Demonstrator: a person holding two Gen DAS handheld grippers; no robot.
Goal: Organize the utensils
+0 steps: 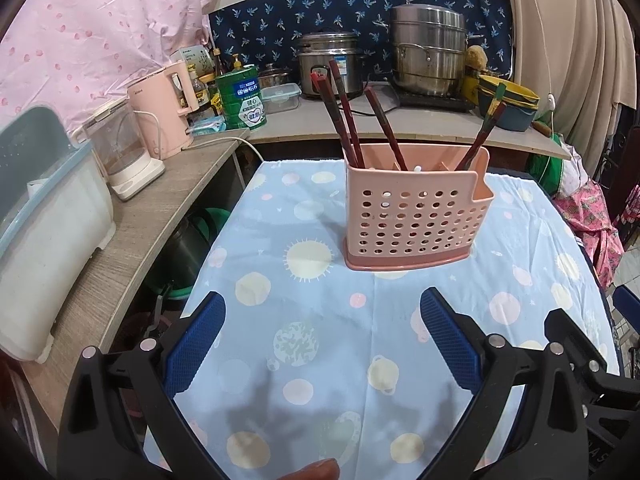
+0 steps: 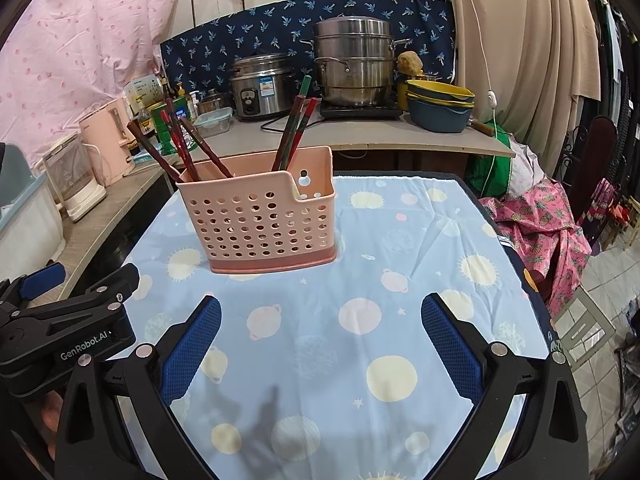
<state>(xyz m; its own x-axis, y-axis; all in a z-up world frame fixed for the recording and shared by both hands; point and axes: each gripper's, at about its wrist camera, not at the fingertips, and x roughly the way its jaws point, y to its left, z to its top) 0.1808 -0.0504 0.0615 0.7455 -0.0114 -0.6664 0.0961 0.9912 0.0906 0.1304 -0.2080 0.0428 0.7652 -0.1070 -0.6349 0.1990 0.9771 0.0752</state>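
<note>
Hovering over the near part of the table, the left gripper [image 1: 322, 334] has its two blue ribbed pads spread wide with nothing between them; only the light blue tablecloth printed with pale suns and planets [image 1: 304, 364] shows in the gap. The right gripper [image 2: 320, 334] is in the same condition, jaws wide apart and empty, above the same cloth [image 2: 360, 360]. In the right wrist view the left gripper's black body [image 2: 60, 332] appears at the lower left edge, just beside the right one. Further out on the cloth stands the pink perforated plastic utensil holder with a darker pink base [image 1: 416, 216], upright and well apart from both grippers [image 2: 260, 220]. Dark red chopsticks [image 1: 348, 116] lean out of its compartments: several in the left-hand section, others towards the right-hand one [image 2: 294, 136] (exact count unclear, sticks overlap). Beyond the table, a counter carries a steel rice cooker [image 1: 328, 62], a stacked stainless steamer pot [image 1: 428, 48] and yellow and blue bowls [image 1: 508, 102]. Along the left side shelf sit a pink electric kettle [image 1: 160, 108], a green tin [image 1: 242, 98] and a clear-jug appliance [image 1: 120, 148].
</note>
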